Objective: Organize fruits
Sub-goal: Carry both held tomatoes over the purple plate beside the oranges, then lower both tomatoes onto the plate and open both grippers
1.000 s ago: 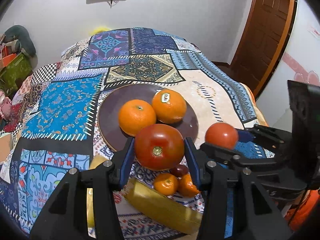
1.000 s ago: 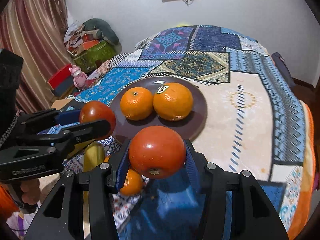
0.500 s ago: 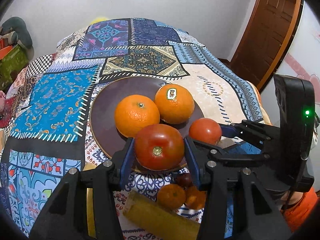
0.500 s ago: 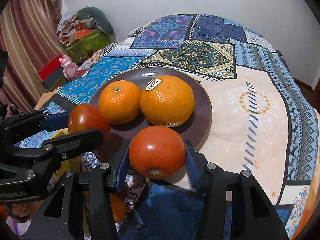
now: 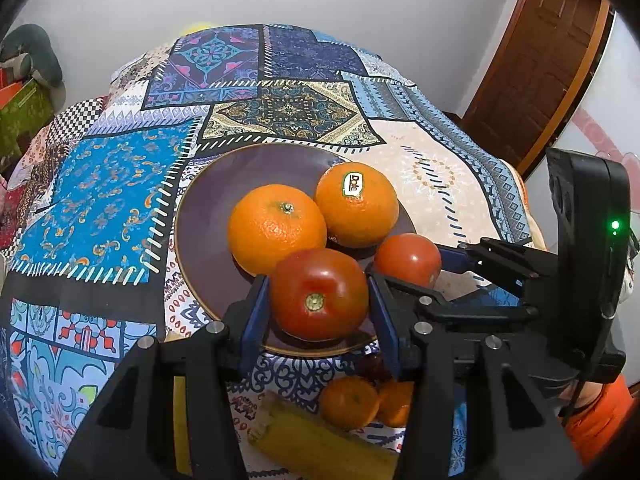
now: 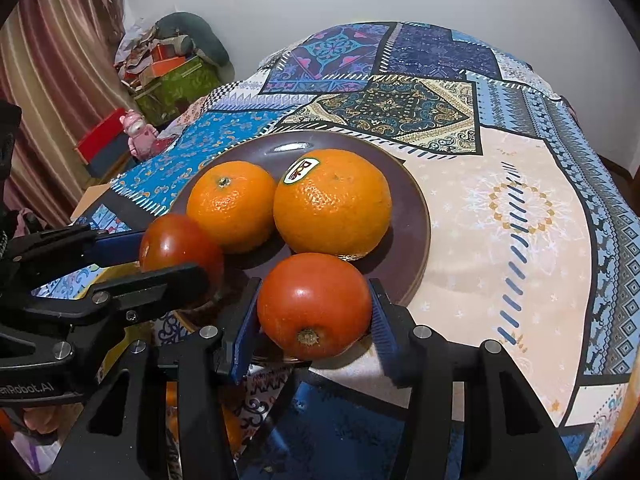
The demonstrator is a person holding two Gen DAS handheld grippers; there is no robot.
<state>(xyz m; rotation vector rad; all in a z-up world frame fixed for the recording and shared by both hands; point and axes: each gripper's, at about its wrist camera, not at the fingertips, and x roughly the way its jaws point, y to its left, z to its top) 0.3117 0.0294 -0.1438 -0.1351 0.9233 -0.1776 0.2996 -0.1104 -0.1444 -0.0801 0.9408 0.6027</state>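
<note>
A dark purple plate [image 5: 200, 248] [image 6: 408, 208] on the patchwork cloth holds two oranges, one plain [image 5: 276, 228] [image 6: 230, 204] and one with a Dole sticker [image 5: 358, 204] [image 6: 332, 204]. My left gripper [image 5: 318, 308] is shut on a red tomato [image 5: 320, 296] over the plate's near rim; this tomato also shows in the right wrist view [image 6: 180, 246]. My right gripper [image 6: 314, 312] is shut on a second tomato [image 6: 314, 304] at the plate's near edge; it also shows in the left wrist view [image 5: 408, 258].
Below the left gripper lie two small tangerines [image 5: 350, 402], a dark small fruit [image 5: 370, 366] and a banana [image 5: 316, 444]. A wooden door [image 5: 548, 52] stands at the right. Boxes and a pink toy [image 6: 140, 136] sit on the floor at the left.
Both grippers have moved forward and down with their tomatoes, from in front of the plate to over its near rim. The plate and oranges look closer.
</note>
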